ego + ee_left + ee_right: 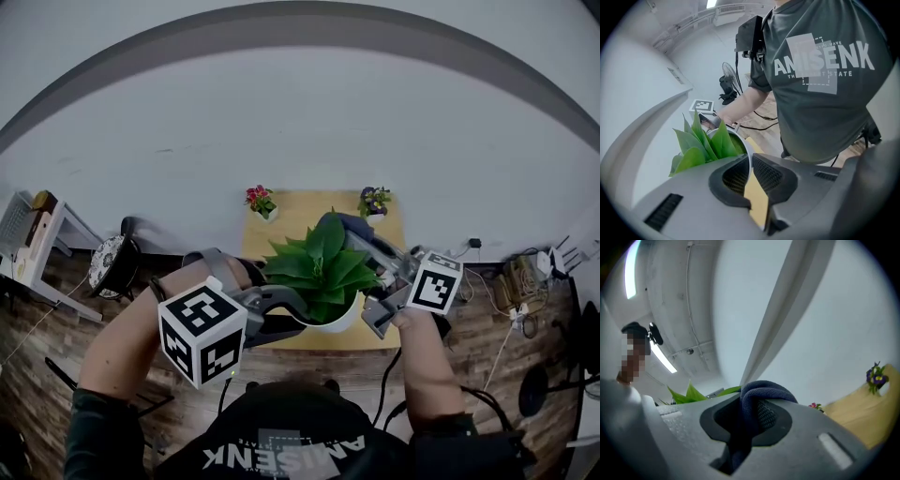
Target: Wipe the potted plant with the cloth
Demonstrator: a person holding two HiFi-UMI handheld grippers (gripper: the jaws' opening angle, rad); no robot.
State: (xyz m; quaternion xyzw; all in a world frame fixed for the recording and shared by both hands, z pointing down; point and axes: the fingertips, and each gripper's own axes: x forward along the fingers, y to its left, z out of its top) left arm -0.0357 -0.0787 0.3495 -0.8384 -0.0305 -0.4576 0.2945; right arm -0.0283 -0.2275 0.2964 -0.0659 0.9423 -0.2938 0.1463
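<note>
The potted plant (323, 267) has broad green leaves in a white pot (345, 322) and is at the front of a small wooden table (300, 214). My left gripper (296, 309) is shut on the near left rim of the pot. In the left gripper view the pot's rim (749, 151) runs between the jaws of the left gripper (750, 171), with the leaves (701, 140) just beyond. My right gripper (354, 234) is over the leaves from the right, shut on a dark blue cloth (337, 223). The right gripper view has the cloth (759, 392) bunched in the right gripper (750, 413), with leaf tips (689, 393) behind it.
Two small flower pots stand at the table's far corners, pink-flowered (261, 201) on the left and purple-flowered (374, 201) on the right. A fan (112, 264) and a white shelf (28, 234) are on the floor to the left. Cables (506, 300) lie to the right.
</note>
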